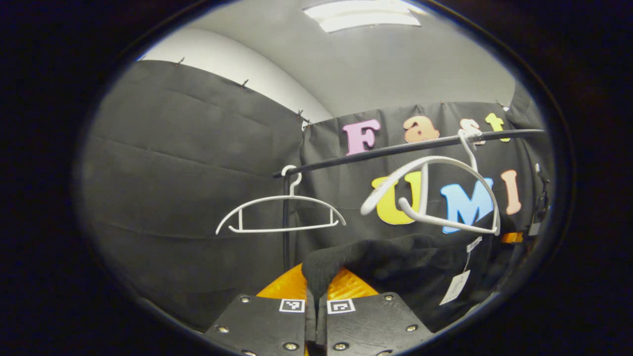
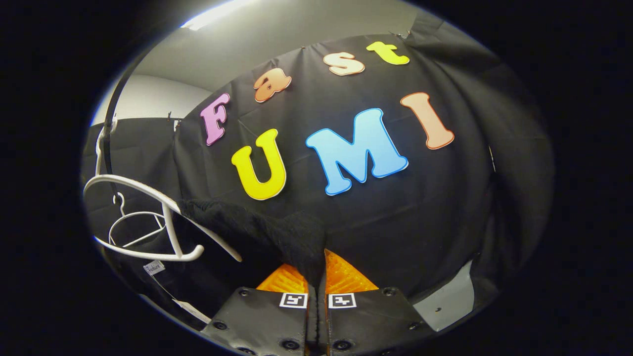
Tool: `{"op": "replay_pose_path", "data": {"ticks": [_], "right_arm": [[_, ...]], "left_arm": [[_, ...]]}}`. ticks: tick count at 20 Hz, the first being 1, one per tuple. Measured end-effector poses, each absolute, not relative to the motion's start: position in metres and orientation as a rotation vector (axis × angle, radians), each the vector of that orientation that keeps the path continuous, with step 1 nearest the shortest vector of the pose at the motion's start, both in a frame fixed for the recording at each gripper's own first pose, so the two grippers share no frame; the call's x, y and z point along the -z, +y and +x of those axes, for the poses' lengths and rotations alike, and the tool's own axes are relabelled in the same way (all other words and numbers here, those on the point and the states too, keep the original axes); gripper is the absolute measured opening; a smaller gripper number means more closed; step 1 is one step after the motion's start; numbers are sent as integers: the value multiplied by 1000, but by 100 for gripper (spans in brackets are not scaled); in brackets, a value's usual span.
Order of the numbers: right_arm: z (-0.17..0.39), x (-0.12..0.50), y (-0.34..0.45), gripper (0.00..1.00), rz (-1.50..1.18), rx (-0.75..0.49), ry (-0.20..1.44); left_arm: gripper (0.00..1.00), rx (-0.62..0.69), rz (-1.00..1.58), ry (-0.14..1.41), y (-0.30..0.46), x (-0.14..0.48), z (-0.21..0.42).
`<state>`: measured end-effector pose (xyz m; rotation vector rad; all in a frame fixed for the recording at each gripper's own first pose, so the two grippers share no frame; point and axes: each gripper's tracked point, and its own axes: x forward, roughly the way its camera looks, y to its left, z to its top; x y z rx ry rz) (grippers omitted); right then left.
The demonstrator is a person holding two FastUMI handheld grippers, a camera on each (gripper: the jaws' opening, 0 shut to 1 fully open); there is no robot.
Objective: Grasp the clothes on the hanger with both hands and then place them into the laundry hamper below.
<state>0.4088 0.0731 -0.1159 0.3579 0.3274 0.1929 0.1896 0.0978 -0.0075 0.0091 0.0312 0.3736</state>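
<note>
Garment: black knitted clothes (image 1: 395,262) hang slack below the near white hanger (image 1: 435,193) in the left gripper view; no part of the cloth sits on the hanger's arms there.
Garment axis: in the left gripper view the cloth runs from the pinched end at lower centre out to the right and a little upward, its long line roughly level; in the right gripper view the same clothes (image 2: 257,227) stretch from the pinch up and to the left toward the hanger (image 2: 148,217).
Left hand-held gripper (image 1: 316,296): fingers pressed together on a narrow fold of the black cloth, which rises out of the pinch.
Right hand-held gripper (image 2: 316,282): fingers closed on a bunched end of the cloth, the fabric wedged between them.
Tags: a pale paper tag (image 1: 456,287) dangles from the garment on a string, with a smaller label (image 1: 474,244) above it; print too small to read. In the right gripper view a small white label (image 2: 154,267) bears writing too blurred to make out, and a long tag (image 2: 193,310) hangs lower.
Markers: each finger carries a square black-and-white coded marker, no words.
Near hanger: tilted, hook over the black rail (image 1: 405,147).
Far hanger (image 1: 280,212): bare, level, hooked at the rail's left end, well apart from the garment.
Ceiling: bright light panel (image 1: 363,15) overhead.
</note>
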Motion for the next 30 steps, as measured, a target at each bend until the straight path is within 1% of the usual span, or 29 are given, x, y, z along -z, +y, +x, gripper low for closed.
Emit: {"op": "replay_pose_path", "data": {"ticks": [6,9,10,11,12,13,19,22,24,30], "right_arm": [[388,135,58,1,272,-176,341],[367,146,62,1,242,-207,346],[360,151,63,0,223,-213,348],[351,154,64,4,205,-225,348],[343,157,68,1,189,-240,351],[331,160,72,1,170,-255,354],[269,159,92,1,113,-298,367],[241,153,105,0,84,-321,366],[220,154,119,1,87,-342,374],[172,168,149,1,75,-379,407]], "left_arm": [[1,-347,7,88,80,40,202],[1,-314,13,103,67,55,213],[1,-305,18,109,58,63,214],[1,-299,34,117,51,68,213],[1,-290,48,123,45,73,206],[1,-276,55,126,40,75,201],[1,-155,24,146,13,88,165],[1,-93,6,138,6,90,166],[1,-55,-9,142,-6,93,161],[1,60,-55,147,-38,109,149]]}}
